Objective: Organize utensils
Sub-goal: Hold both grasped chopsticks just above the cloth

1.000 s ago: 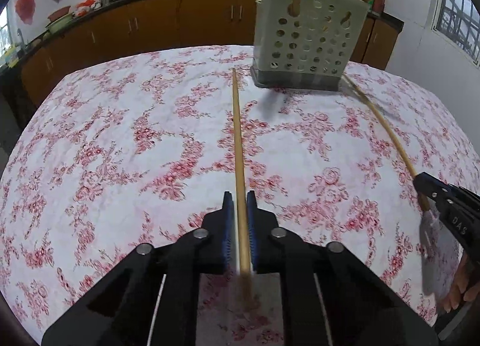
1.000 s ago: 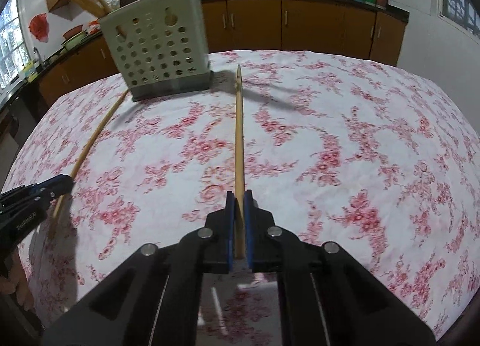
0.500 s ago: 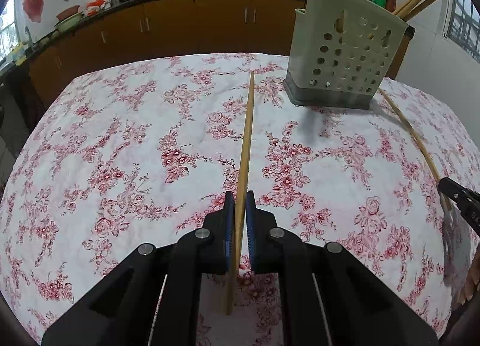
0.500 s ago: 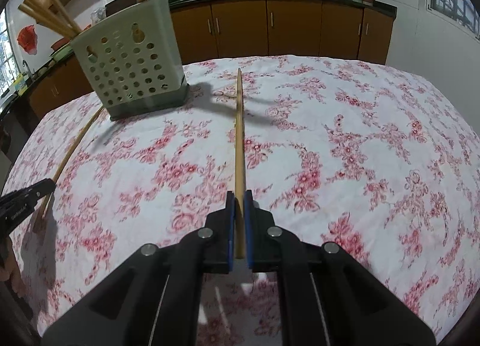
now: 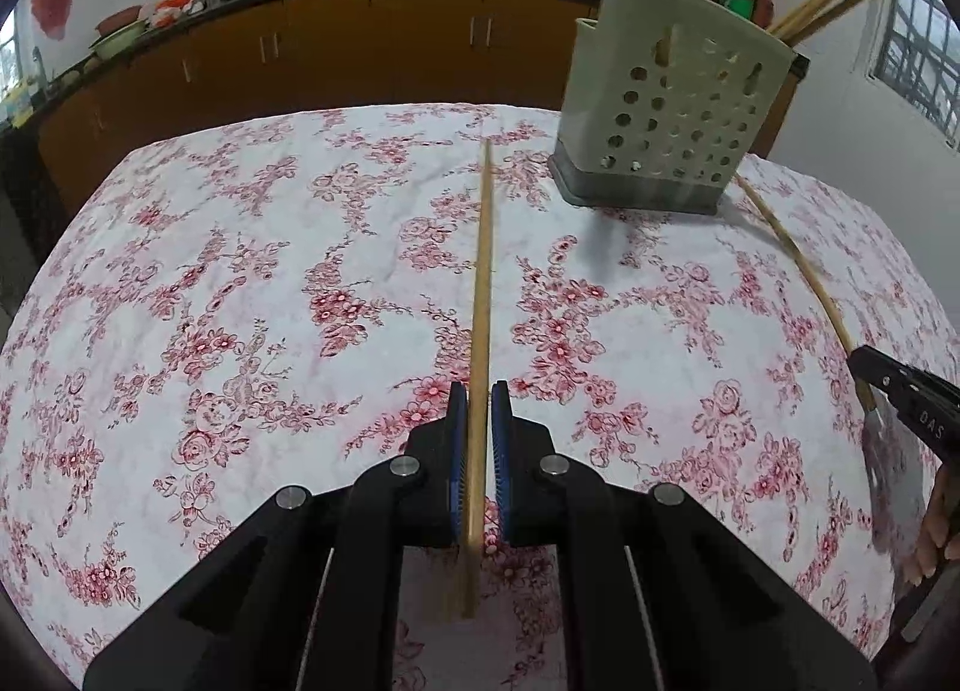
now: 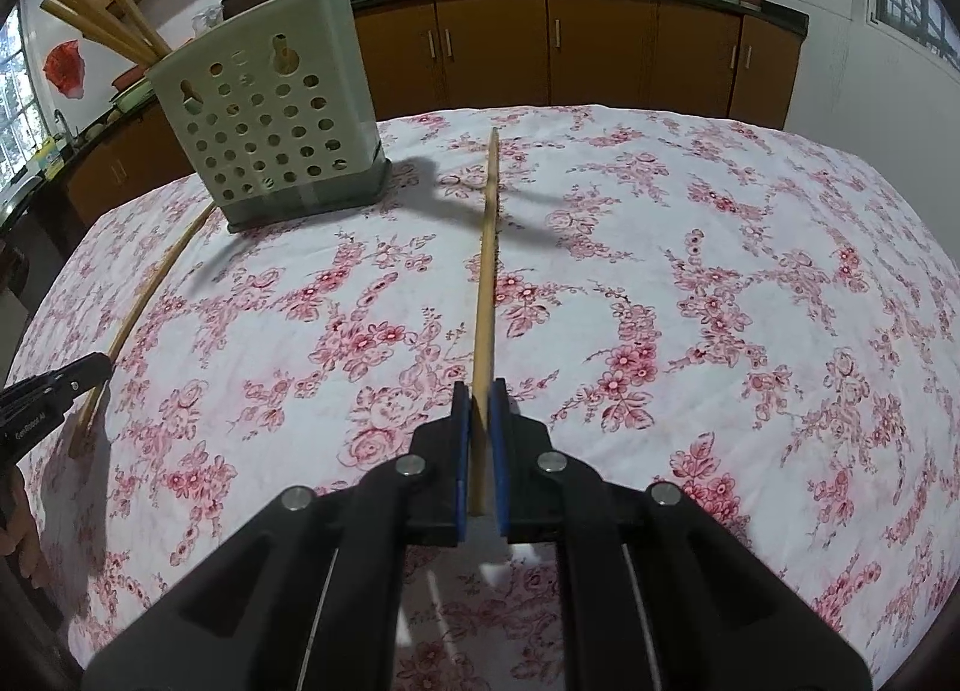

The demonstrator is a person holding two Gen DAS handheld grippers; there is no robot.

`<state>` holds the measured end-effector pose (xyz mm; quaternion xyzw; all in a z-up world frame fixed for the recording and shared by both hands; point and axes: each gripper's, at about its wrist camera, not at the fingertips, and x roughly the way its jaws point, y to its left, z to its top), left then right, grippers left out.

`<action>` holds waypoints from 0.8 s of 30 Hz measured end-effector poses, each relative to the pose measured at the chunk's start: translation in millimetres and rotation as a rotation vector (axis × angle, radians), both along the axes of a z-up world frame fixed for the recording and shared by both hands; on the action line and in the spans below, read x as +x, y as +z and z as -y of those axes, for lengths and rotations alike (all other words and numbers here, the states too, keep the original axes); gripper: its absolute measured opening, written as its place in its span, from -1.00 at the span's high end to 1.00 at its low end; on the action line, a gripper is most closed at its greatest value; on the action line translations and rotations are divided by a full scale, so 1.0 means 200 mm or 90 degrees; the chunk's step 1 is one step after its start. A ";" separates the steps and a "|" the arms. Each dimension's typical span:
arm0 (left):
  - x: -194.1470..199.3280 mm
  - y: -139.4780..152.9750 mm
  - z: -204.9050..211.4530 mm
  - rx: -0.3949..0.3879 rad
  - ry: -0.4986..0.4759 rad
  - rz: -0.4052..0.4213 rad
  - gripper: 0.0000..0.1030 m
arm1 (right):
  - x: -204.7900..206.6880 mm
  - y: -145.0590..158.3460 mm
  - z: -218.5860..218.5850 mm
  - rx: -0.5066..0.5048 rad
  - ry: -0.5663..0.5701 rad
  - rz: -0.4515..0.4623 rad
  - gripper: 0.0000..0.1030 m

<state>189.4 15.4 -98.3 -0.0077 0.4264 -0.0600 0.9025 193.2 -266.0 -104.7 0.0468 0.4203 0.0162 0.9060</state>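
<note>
The left gripper (image 5: 477, 412) is clamped nearly shut on a wooden chopstick (image 5: 483, 277) that points out over the flowered tablecloth (image 5: 240, 283). Ahead and between the two grippers stands a pale perforated holder (image 5: 672, 121) with several chopsticks already upright in it. To the right, the right gripper (image 6: 478, 412) pinches a second chopstick (image 6: 487, 265) just as tightly. Both sticks appear lifted and in transit. The next move likely calls for raising each tip above the holder's rim, then tilting it down inside.
</note>
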 end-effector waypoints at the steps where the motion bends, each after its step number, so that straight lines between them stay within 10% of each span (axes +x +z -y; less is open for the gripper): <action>1: 0.00 0.00 0.01 0.000 -0.009 0.000 0.82 | 0.00 0.00 0.00 0.002 0.003 0.000 0.83; 24: -0.02 0.00 0.03 0.009 -0.012 0.000 0.82 | -0.02 0.00 0.00 0.008 0.009 -0.002 0.83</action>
